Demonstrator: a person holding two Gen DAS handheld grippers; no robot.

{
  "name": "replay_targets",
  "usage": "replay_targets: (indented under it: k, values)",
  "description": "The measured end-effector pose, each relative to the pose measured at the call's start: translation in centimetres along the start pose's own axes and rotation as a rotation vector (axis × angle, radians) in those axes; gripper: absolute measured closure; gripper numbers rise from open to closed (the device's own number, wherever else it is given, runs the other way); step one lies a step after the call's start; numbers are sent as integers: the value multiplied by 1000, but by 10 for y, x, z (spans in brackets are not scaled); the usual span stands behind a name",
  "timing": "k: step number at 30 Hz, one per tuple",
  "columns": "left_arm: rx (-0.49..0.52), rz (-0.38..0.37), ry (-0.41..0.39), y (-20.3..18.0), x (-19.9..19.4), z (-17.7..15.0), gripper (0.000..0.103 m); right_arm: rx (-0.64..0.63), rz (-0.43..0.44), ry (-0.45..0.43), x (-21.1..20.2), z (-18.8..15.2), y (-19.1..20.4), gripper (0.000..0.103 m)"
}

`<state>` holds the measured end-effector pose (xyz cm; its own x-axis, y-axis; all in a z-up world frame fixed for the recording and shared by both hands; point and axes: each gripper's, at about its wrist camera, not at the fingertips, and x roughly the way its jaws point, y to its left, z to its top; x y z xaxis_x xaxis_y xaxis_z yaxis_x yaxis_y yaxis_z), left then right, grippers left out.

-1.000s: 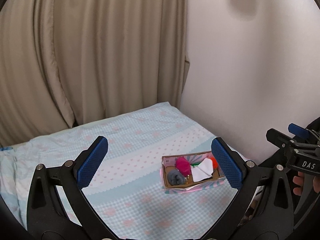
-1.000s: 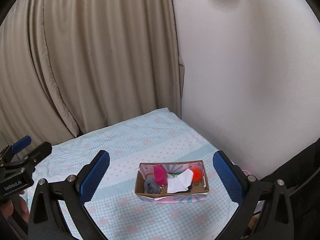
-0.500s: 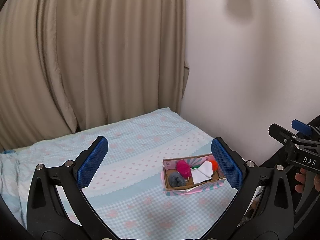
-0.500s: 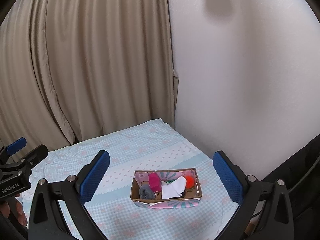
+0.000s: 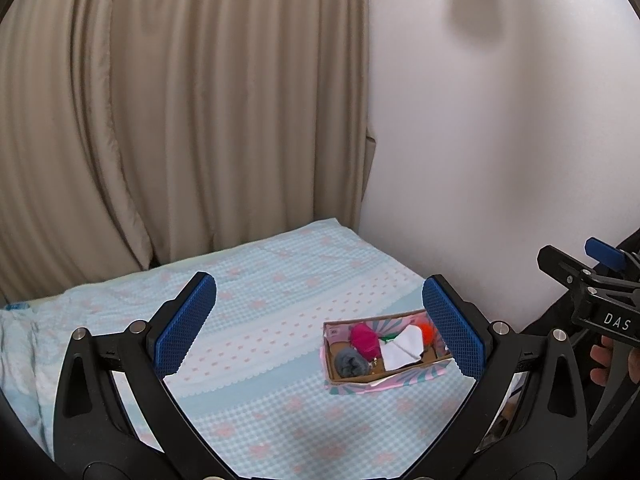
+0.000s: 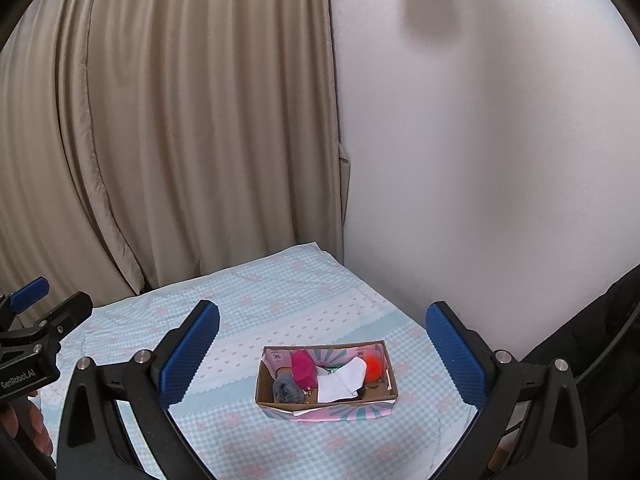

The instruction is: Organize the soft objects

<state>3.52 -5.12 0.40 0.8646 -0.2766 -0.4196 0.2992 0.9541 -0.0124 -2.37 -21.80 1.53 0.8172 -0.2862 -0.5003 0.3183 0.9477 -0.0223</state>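
An open cardboard box (image 6: 326, 403) with a pink and teal pattern sits on the bed; it also shows in the left wrist view (image 5: 352, 380). Inside lie a grey rolled sock (image 6: 287, 389), a magenta soft item (image 6: 303, 368), a white sock (image 6: 344, 378) and an orange pompom (image 6: 374, 366). My right gripper (image 6: 320, 354) is open and empty, held above and in front of the box. My left gripper (image 5: 320, 326) is open and empty, to the left of the box and higher.
The bed (image 5: 260, 320) has a light blue checked sheet with pink marks. Beige curtains (image 5: 180, 120) hang behind it and a white wall (image 6: 480, 160) runs along its right side. The other gripper shows at each view's edge.
Both grippers have pulled back and upward a little; the box looks smaller and lower in both views. Nothing was grasped or let go.
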Motion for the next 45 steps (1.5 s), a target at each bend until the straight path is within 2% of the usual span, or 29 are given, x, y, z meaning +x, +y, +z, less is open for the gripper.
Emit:
replay_targets:
  k: [30, 39, 45]
  values:
    - [20, 24, -11, -5, 9, -2, 0, 10, -6, -2, 8, -1, 1, 0]
    - [5, 10, -26, -3, 6, -2, 0, 10, -4, -3, 10, -2, 3, 0]
    - [26, 48, -32, -4, 5, -3, 0, 10, -2, -3, 10, -2, 3, 0]
